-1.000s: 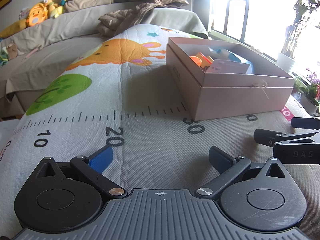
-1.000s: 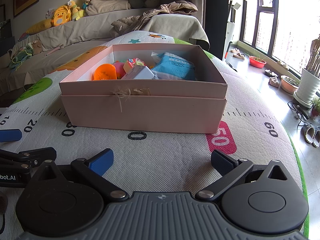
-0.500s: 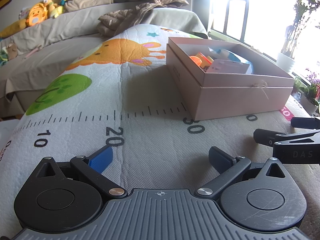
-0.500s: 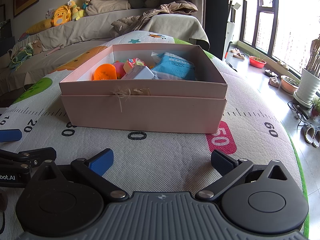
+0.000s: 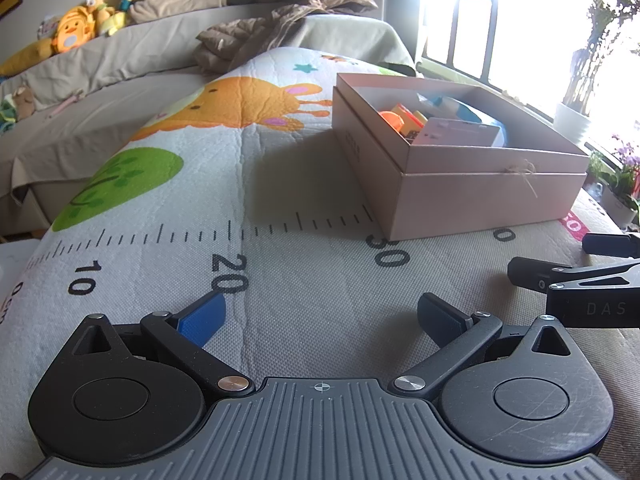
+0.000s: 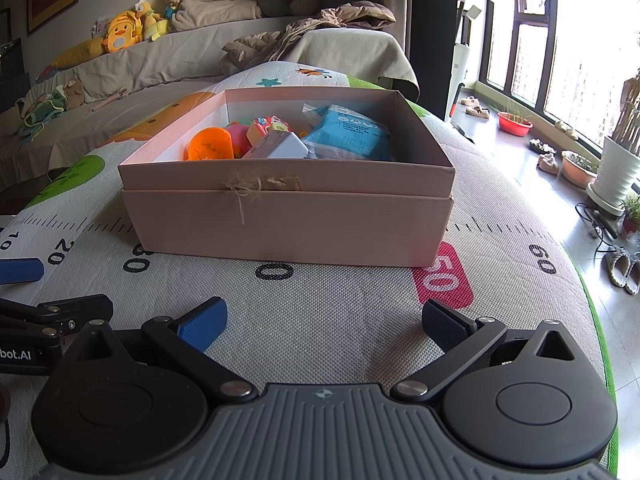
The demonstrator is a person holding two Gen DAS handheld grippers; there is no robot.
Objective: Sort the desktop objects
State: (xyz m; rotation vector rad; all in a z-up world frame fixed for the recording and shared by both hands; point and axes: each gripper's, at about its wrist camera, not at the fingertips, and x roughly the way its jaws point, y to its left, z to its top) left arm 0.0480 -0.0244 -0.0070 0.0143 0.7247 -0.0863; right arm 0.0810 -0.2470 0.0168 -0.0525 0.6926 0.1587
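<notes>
Pink cardboard box sits on the quilted printed mat, already holding an orange plastic toy and a blue packet. My left tongs and right tongs both rest released and empty (nothing loose remains that I see). If I reach in carelessly, the tongs may catch the box wall and push it.

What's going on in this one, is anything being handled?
Nothing is held right now. The left gripper and the right gripper both sit low over the play mat, open and empty, in front of a pink box. The box already holds an orange toy, a blue packet and a pale blue-grey case. No loose items show on the mat near the grippers.
</notes>
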